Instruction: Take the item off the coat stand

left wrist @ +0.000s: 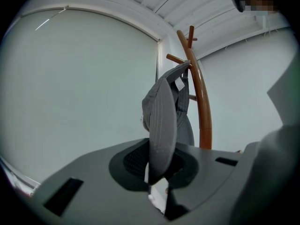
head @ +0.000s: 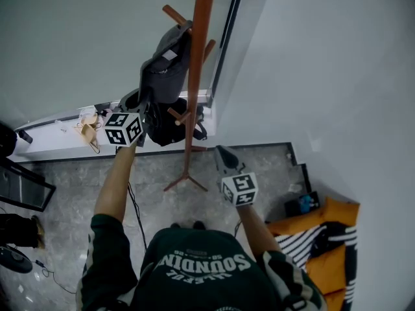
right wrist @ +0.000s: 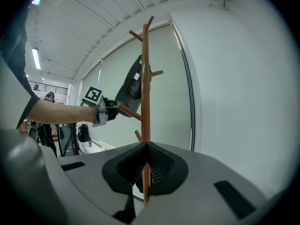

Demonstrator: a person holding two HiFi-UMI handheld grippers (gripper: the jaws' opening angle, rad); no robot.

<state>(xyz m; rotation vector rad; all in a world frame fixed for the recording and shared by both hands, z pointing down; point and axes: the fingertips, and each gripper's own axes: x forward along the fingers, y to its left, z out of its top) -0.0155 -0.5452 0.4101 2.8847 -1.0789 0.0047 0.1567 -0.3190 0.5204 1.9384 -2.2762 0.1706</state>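
A grey cap [head: 165, 70] hangs by its back strap from an upper peg of the brown wooden coat stand [head: 194, 76]. My left gripper [head: 146, 105] reaches level toward it and is shut on the cap's brim. In the left gripper view the brim [left wrist: 161, 121] runs down into the jaws [left wrist: 159, 172], with the stand [left wrist: 201, 107] just behind. The right gripper view shows the cap [right wrist: 131, 86], the stand [right wrist: 145, 78] and my left gripper [right wrist: 110, 110] from the side. My right gripper [head: 224, 153] hovers apart from the stand, lower down, shut and holding nothing [right wrist: 145, 182].
A black bag [head: 172, 125] sits by the stand's lower pegs. A white window ledge [head: 58, 141] with small items runs along the back left. An orange and striped cloth pile [head: 331, 238] lies at the right by the white wall. Dark equipment [head: 19, 186] stands at the left.
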